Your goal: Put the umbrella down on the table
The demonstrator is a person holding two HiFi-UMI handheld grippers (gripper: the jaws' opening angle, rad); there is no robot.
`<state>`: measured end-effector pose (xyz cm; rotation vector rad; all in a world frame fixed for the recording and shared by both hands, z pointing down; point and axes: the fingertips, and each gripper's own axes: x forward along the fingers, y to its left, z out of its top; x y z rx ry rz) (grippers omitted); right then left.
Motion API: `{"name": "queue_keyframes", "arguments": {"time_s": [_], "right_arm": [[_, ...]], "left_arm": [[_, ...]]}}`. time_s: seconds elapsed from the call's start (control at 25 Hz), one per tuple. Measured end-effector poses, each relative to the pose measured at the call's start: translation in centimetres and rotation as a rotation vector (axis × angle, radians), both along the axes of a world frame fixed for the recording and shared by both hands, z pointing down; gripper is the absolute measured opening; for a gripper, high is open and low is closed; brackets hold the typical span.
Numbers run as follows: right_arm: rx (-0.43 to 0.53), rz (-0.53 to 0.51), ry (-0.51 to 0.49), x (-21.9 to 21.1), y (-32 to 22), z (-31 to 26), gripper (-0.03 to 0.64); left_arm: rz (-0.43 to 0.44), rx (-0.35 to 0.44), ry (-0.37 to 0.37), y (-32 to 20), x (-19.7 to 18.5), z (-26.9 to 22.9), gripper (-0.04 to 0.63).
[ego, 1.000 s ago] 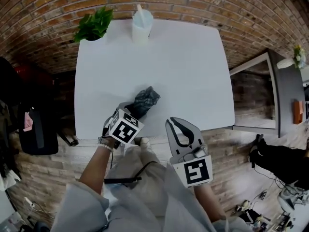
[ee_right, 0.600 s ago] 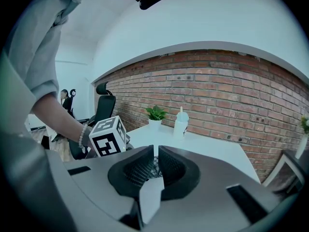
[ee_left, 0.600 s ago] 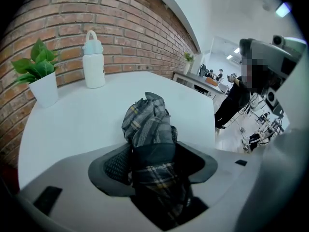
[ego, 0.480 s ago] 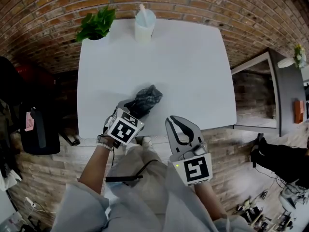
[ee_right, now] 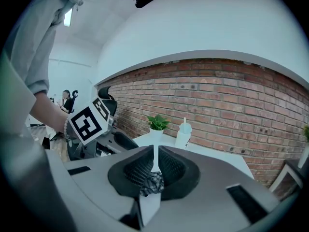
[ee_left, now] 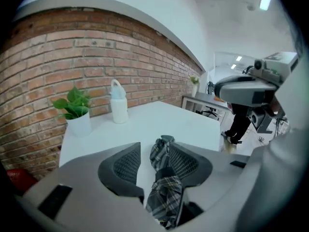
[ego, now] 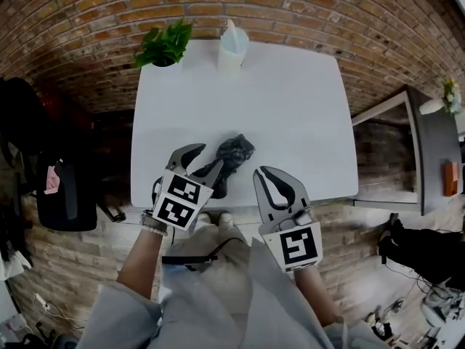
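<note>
Left gripper [ego: 207, 158]: I find its fingers [ee_left: 124, 164] apart, having just been closing, with the folded plaid umbrella [ego: 234, 151] in the gap but not clamped. The umbrella lies on the white surface [ego: 290, 107], near the front edge. I judge the set-down itself done, so the step in hand is the release and clearing away. The next move calls for drawing the left gripper back off the fabric without catching it. Right gripper [ego: 270, 180]: fingers together or nearly so, holding nothing, off the front edge and apart from the umbrella.

Views compared: only the head view shows the umbrella's whole length on the surface, with the potted plant [ego: 166, 43] and bottle [ego: 232, 48] well apart at the far edge. Only the left gripper view shows bare surface between one pad and the fabric. The cloth lies close against the other pad — whether touching, I cannot tell. The right gripper view shows a thin slit between its pads.
</note>
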<state>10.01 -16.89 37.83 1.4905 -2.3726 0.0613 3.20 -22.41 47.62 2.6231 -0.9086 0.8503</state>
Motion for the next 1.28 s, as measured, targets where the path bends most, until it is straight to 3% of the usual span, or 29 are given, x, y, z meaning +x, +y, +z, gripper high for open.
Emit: {"name": "queue_keyframes", "arguments": {"time_s": [0.2,0.32,0.52,0.8,1.28], "right_arm": [[0.048,-0.010,-0.002,-0.7,-0.5,-2.0,0.057],[0.073,-0.017,-0.008,-1.1,-0.8,-3.2,0.057],[0.115,-0.031,-0.022,-1.6,-1.5,-5.3,0.057],[0.148,-0.043,-0.042,-2.3,-2.2,-7.0,0.057],[0.155,-0.079,-0.036,-3.6,-2.0,-7.4,0.057]], "left_arm": [[-0.069,0.135,0.042,-0.4,-2.2,-5.0,0.101],[-0.101,0.196,0.063,-0.2,-3.4,-7.6,0.071],[-0.159,0.274,0.108,0.0,-5.4,-11.6,0.046],[-0.188,0.362,0.117,0.2,-7.7,-15.6,0.037],[-0.233,0.399,0.154,1.6,-9.5,-17.7,0.037]]}}
